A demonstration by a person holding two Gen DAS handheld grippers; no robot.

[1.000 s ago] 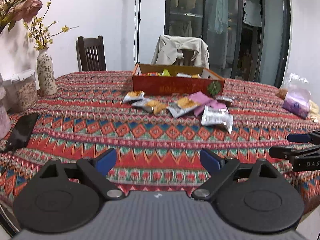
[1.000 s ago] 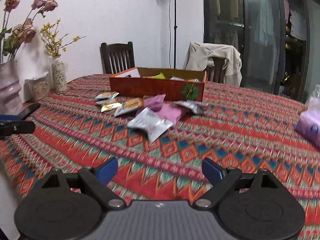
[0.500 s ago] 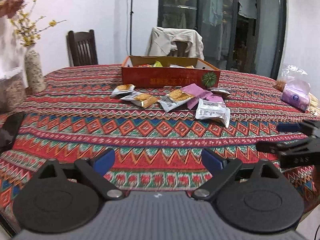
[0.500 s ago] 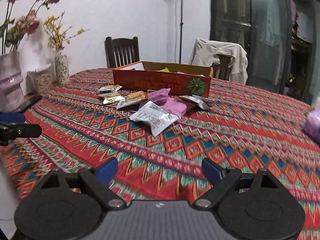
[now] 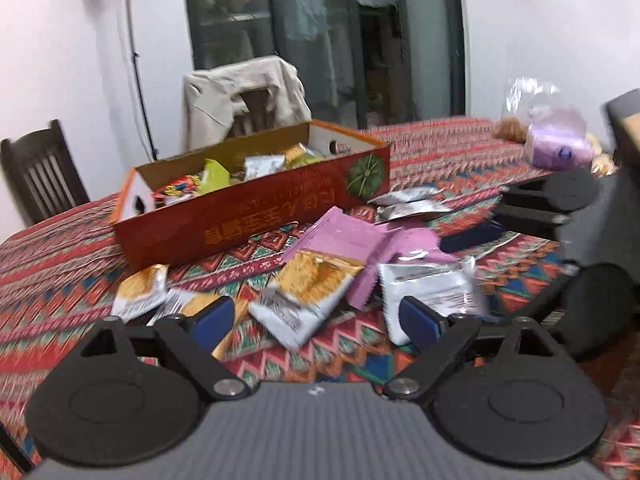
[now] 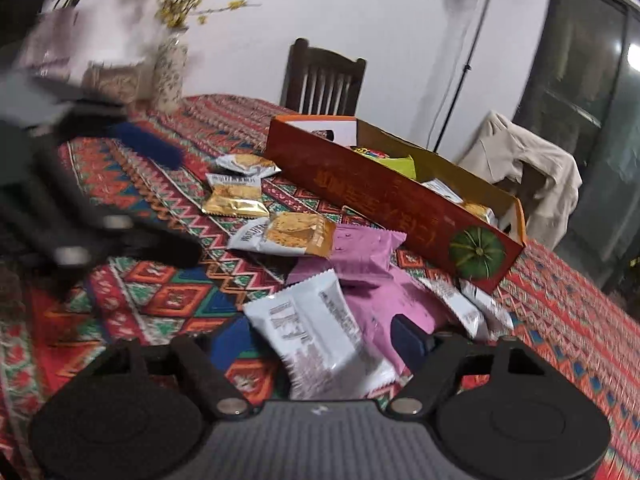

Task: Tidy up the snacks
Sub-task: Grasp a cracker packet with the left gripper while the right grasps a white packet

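Now the left gripper (image 5: 314, 320) is wide open, holding nothing, with an orange-and-white biscuit packet (image 5: 310, 294) between its blue fingertips. The right gripper (image 6: 320, 342) gapes empty around a white foil snack packet (image 6: 320, 334). A long red cardboard box (image 5: 256, 212) sits behind. Everything looks blurry.

Our right gripper (image 6: 320, 338) sits low over the patterned tablecloth (image 6: 168, 292) with its jaws spread wide, a white packet (image 6: 316, 330) lying between them on top of a pink packet (image 6: 372, 280). Behind that we've got the red box (image 6: 392, 200) with some snacks in it, plus a few golden packets (image 6: 236, 196) loose to its left. The left gripper (image 6: 132, 144) is a blur at the left edge.
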